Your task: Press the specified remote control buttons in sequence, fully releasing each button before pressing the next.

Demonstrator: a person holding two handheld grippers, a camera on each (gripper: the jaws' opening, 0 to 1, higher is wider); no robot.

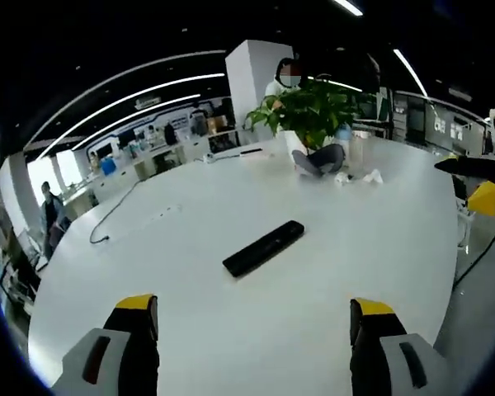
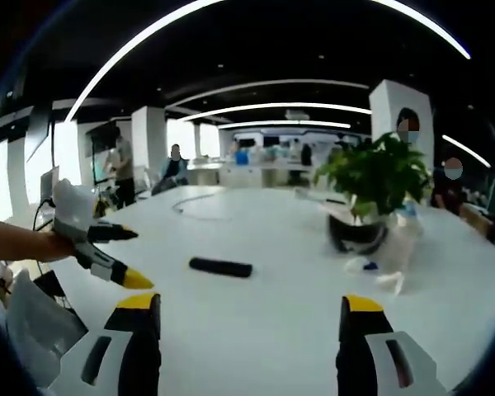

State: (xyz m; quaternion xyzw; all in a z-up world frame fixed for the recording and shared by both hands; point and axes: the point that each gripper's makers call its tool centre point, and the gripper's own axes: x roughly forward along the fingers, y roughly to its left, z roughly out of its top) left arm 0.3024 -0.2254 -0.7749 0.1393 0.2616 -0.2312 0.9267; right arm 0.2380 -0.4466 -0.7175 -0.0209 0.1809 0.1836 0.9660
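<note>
A black remote control (image 1: 264, 247) lies flat on the white table (image 1: 231, 198), a short way ahead of my left gripper (image 1: 254, 320), whose yellow-tipped jaws stand wide apart with nothing between them. In the right gripper view the same remote (image 2: 220, 266) lies further off, left of centre. My right gripper (image 2: 252, 318) is open and empty above the table (image 2: 256, 330). The left gripper (image 2: 107, 247) comes in from the left in a person's hand, its jaws parted, to the left of the remote.
A potted green plant (image 1: 313, 115) stands at the far side of the table, with a dark pot (image 2: 355, 233) and small white items (image 1: 359, 176) beside it. A cable (image 1: 115, 210) trails across the table's left part. People stand and sit in the background.
</note>
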